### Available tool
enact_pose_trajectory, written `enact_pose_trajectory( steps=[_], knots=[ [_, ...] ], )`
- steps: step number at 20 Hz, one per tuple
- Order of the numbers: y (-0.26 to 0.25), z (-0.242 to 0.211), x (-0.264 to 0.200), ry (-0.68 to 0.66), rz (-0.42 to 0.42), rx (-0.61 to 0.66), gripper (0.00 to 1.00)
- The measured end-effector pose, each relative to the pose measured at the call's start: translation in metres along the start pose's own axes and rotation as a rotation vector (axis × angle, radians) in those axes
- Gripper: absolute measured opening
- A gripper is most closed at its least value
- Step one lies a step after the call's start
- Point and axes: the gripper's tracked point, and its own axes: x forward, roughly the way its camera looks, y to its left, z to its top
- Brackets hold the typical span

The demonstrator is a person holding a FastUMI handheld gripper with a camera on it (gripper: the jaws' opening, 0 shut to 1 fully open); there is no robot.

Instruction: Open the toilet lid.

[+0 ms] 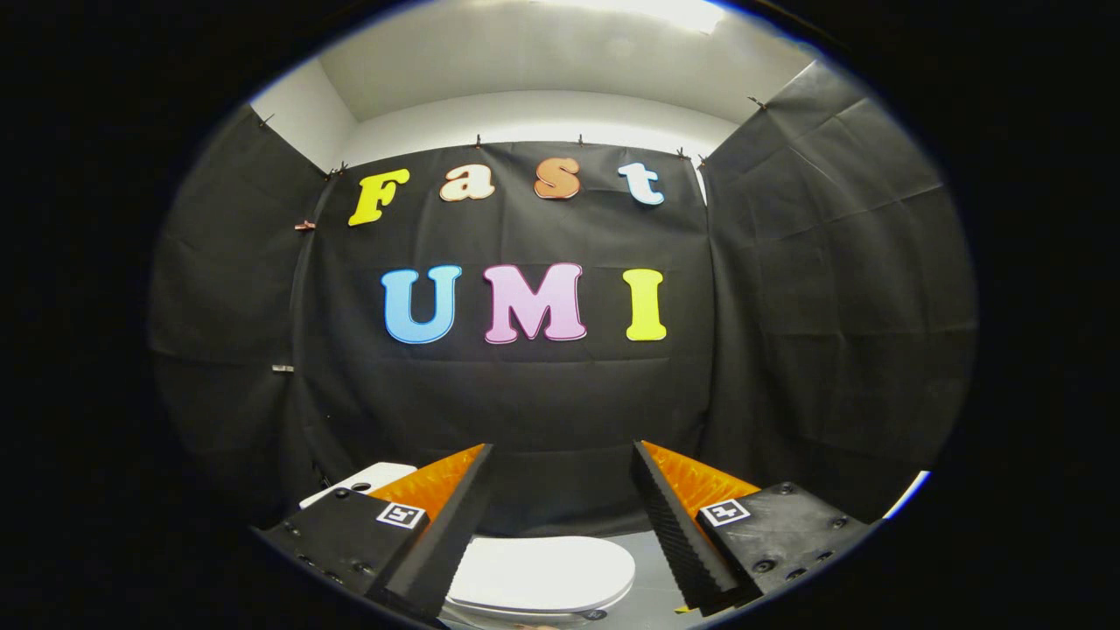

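- Gripper view: the toilet lid (542, 573) lies flat and closed on the bowl, so by my read nothing of the task is done yet; the whole lift remains.
- The tool (560, 525) rides high, looking level at the booth wall, fingers spread wide and released, gripping nothing.
- The lid sits low between the two fingers, at about six o'clock, below and beyond the tips, apart from both.
- A white cistern top (359, 483) peeks out at roughly eight o'clock, behind the left finger.
- Judging the pose: the tool must tip down and reach the lid's front edge before any lifting begins.
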Motion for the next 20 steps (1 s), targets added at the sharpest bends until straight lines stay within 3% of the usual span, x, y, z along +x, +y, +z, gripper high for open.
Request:
enact_pose_trajectory(
  steps=[10,20],
  knots=[
    [-0.059,-0.07,0.026,0.094,-0.046,0.179,0.98],
    [-0.118,-0.183,0.054,0.227,-0.066,0.49,0.97]
  ],
)
